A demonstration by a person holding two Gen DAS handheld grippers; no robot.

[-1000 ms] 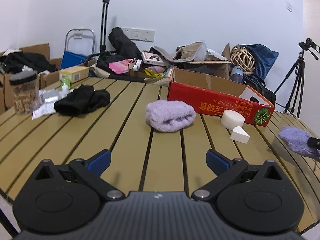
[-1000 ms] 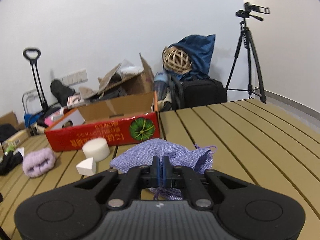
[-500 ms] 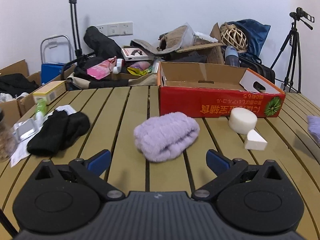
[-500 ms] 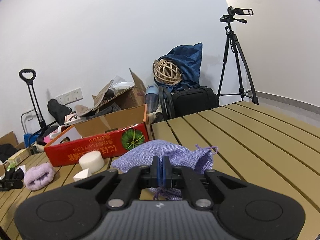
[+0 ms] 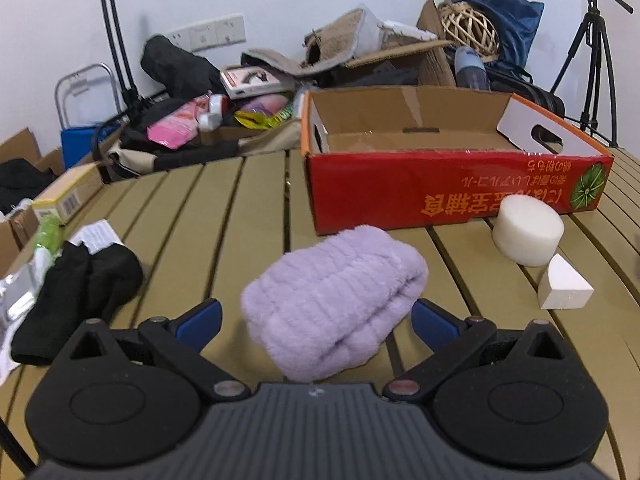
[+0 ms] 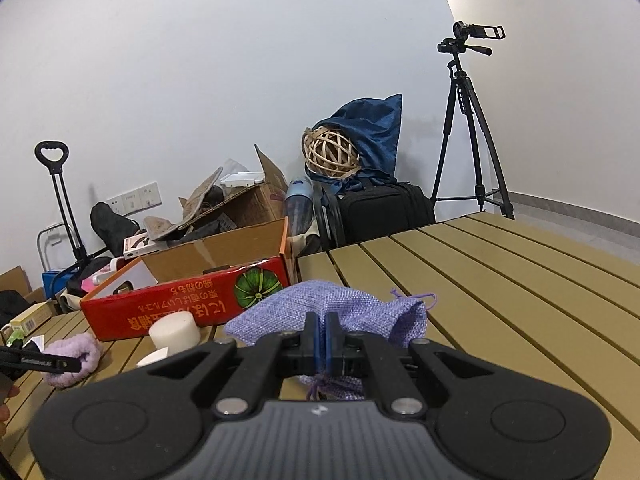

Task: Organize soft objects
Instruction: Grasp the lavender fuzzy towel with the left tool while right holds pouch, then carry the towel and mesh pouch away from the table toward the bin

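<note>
A fluffy lilac rolled cloth (image 5: pixel 336 300) lies on the slatted table, between the spread fingers of my left gripper (image 5: pixel 316 318), which is open; its blue pads (image 5: pixel 200 318) stand clear of the cloth on both sides. My right gripper (image 6: pixel 322 336) is shut on a lilac burlap pouch (image 6: pixel 360 308) whose drawstring end points right. An open red cardboard box (image 5: pixel 440 196) stands just behind the cloth, its inside bare. The right wrist view shows the same lilac cloth (image 6: pixel 76 354) with the left gripper's finger (image 6: pixel 44 362) beside it, and the box (image 6: pixel 192 300).
A white foam cylinder (image 5: pixel 528 232) and a white wedge sponge (image 5: pixel 562 290) lie right of the cloth. Black socks (image 5: pixel 76 292) and packets lie at the left. Boxes, bags and a trolley crowd the far edge; a tripod (image 6: pixel 468 128) stands at the back right.
My left gripper has come forward to the lilac cloth, which now sits between its open fingers. The right gripper has kept its grip on the pouch and tilted slightly upward.
</note>
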